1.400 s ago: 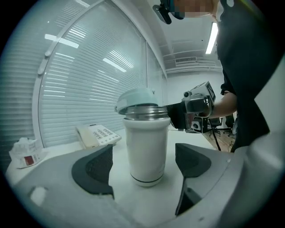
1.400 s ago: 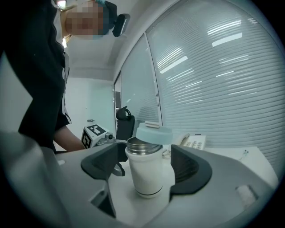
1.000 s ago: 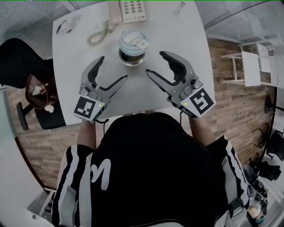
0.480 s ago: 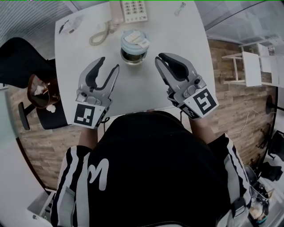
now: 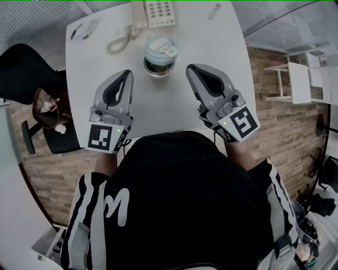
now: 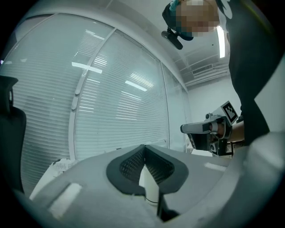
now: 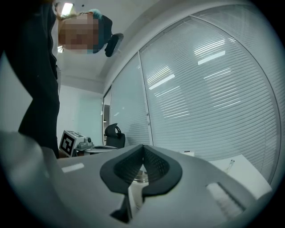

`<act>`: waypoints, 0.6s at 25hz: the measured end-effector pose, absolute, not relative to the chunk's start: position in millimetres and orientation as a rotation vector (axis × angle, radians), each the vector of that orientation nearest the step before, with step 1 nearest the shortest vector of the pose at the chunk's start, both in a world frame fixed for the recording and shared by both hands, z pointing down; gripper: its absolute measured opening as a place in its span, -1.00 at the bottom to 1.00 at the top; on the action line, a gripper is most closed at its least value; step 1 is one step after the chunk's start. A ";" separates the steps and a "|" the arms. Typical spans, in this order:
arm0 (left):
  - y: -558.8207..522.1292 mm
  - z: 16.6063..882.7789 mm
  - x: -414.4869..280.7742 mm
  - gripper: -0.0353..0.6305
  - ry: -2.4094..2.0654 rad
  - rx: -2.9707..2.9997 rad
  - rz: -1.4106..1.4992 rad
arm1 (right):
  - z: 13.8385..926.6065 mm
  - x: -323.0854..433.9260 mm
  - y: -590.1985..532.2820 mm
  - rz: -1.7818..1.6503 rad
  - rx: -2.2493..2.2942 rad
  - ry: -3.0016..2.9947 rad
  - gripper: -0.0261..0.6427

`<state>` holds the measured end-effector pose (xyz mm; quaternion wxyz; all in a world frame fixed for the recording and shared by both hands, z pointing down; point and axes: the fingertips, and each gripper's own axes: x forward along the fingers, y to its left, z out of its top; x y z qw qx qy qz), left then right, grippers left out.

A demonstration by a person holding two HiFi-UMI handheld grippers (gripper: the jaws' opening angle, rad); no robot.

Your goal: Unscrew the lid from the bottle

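Note:
A squat bottle (image 5: pixel 159 54) with a pale blue lid and a white label stands upright on the white table (image 5: pixel 174 111), toward the far side. My left gripper (image 5: pixel 127 74) hovers near the bottle's left, shut with nothing between its jaws. To the bottle's right my right gripper (image 5: pixel 189 68) is also shut and empty. Neither touches the bottle. In the left gripper view the ribbed pads (image 6: pixel 133 164) meet at the tip of the left gripper (image 6: pixel 143 147). In the right gripper view the tips of the right gripper (image 7: pixel 143 147) meet, and a bit of the bottle (image 7: pixel 138 178) shows behind them.
A desk phone (image 5: pixel 157 11) with a coiled cord (image 5: pixel 118 40) lies at the table's far edge, a plastic packet (image 5: pixel 83 30) at the far left corner, a small item (image 5: pixel 214 9) at the far right. A black chair (image 5: pixel 24 68) stands left of the table, a white shelf (image 5: pixel 297 80) to the right.
Both grippers' jaws have closed from wide open to shut, on nothing. The left gripper has swung to point straight ahead; both stay beside the bottle.

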<state>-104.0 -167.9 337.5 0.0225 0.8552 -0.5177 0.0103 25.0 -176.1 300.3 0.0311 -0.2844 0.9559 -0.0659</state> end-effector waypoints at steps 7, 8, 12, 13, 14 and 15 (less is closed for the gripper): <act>-167.9 341.6 -103.8 -0.89 -1.630 2.651 0.101 | 299.5 23.4 -176.1 -0.185 -0.904 2.951 -0.93; -167.6 342.7 -102.4 -0.89 -1.628 2.655 0.115 | 298.3 23.4 -176.4 -0.193 -0.908 2.946 -0.93; -167.0 341.9 -100.4 -0.89 -1.620 2.660 0.119 | 295.2 24.9 -180.1 -0.225 -0.925 2.921 -0.93; -167.2 341.4 -101.0 -0.89 -1.622 2.656 0.116 | 294.3 24.6 -180.3 -0.221 -0.924 2.921 -0.93; -167.4 340.6 -101.5 -0.89 -1.621 2.652 0.112 | 293.3 24.1 -180.1 -0.210 -0.923 2.925 -0.93; -167.7 339.8 -101.8 -0.89 -1.619 2.650 0.109 | 292.4 23.6 -179.6 -0.195 -0.923 2.931 -0.93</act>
